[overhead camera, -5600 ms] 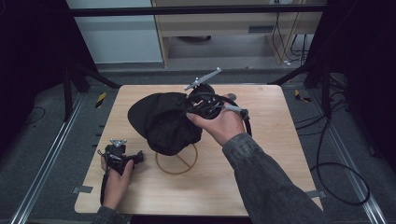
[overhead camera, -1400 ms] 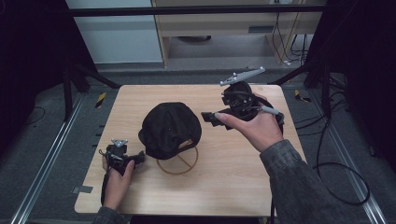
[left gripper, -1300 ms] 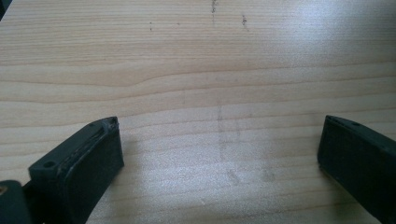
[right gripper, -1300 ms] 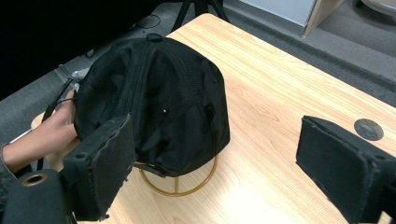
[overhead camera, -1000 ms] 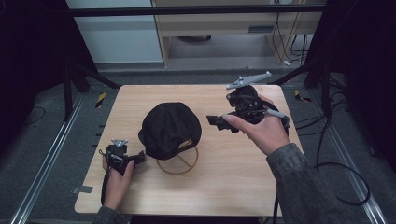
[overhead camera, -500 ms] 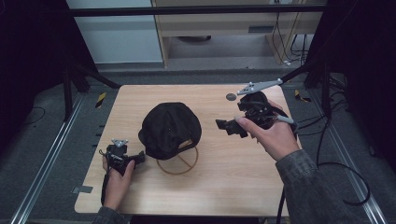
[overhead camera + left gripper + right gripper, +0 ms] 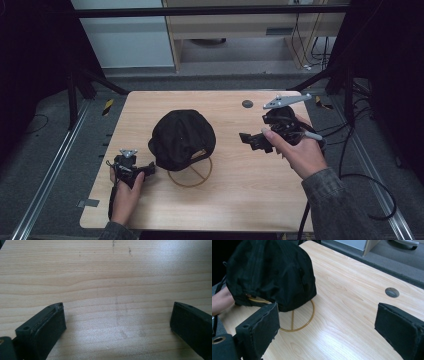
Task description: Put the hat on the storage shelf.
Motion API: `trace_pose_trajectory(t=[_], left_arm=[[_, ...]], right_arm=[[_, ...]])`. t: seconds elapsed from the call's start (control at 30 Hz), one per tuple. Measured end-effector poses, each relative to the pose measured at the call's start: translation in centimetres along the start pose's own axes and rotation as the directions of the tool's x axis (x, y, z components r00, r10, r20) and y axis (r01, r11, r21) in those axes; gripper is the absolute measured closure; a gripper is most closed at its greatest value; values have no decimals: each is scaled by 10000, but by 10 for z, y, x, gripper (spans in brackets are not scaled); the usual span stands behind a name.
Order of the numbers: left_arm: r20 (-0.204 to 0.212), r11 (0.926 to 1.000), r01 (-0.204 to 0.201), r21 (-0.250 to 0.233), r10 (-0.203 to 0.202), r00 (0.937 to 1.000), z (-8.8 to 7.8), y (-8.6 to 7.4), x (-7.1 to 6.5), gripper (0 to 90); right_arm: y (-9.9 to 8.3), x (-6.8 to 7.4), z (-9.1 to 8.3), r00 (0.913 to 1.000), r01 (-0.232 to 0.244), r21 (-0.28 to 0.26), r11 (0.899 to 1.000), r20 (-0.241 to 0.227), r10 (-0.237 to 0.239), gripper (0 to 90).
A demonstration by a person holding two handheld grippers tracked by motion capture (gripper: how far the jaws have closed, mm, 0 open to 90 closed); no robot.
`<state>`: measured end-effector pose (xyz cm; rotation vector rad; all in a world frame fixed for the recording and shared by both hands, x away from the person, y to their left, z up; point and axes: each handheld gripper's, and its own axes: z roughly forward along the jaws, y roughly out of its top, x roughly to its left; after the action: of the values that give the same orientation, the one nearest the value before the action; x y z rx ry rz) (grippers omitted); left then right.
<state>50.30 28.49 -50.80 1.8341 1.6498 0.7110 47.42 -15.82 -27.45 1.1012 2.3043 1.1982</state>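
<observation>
We are looking at a lab or test workspace: a wooden table [image 7: 250, 200] is standing inside a black metal frame [image 7: 210, 11] across the top of the picture, with cables [image 7: 305, 45] trailing at upper right and floor rails [image 7: 47, 185] at lower left.

In the high view the black cap [image 7: 182, 139] is covering most of the brass wire stand [image 7: 191, 176], leaving just the near part of its ring showing, so how the stand is rising under the fabric cannot be told. In the right gripper view the cap [image 7: 272, 275] is running off the top edge. The left gripper [image 7: 131, 169] is looking too small and dark in the high view for its jaws to be made out there, and the person's left hand [image 7: 125, 192] is wrapping over its body.
</observation>
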Motion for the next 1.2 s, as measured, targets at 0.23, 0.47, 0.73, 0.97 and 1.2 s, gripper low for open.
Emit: trace_pose_trajectory(t=[0.23, 0.47, 0.73, 0.97, 1.2], left_arm=[[1, 10000, 1, 1, -1, 10000, 0, 0, 0, 0], [1, 10000, 4, -1, -4, 10000, 0, 0, 0, 0], [2, 10000, 6, -5, -6, 10000, 0, 0, 0, 0], [2, 10000, 4, -3, -4, 10000, 0, 0, 0, 0], [1, 10000, 2, -4, -2, 10000, 0, 0, 0, 0]], right_arm=[[-20, -9, 3, 9991, -269, 123, 9996, 319, 265, 92], [-53, -17, 15, 9974, -503, 340, 9982, 537, 485, 125], [-92, -16, 39, 9975, -501, 701, 9963, 532, 464, 126], [-119, -11, 55, 9975, -479, 960, 9942, 567, 425, 129], [-144, -9, 70, 9965, -709, 1154, 9908, 530, 651, 130]])
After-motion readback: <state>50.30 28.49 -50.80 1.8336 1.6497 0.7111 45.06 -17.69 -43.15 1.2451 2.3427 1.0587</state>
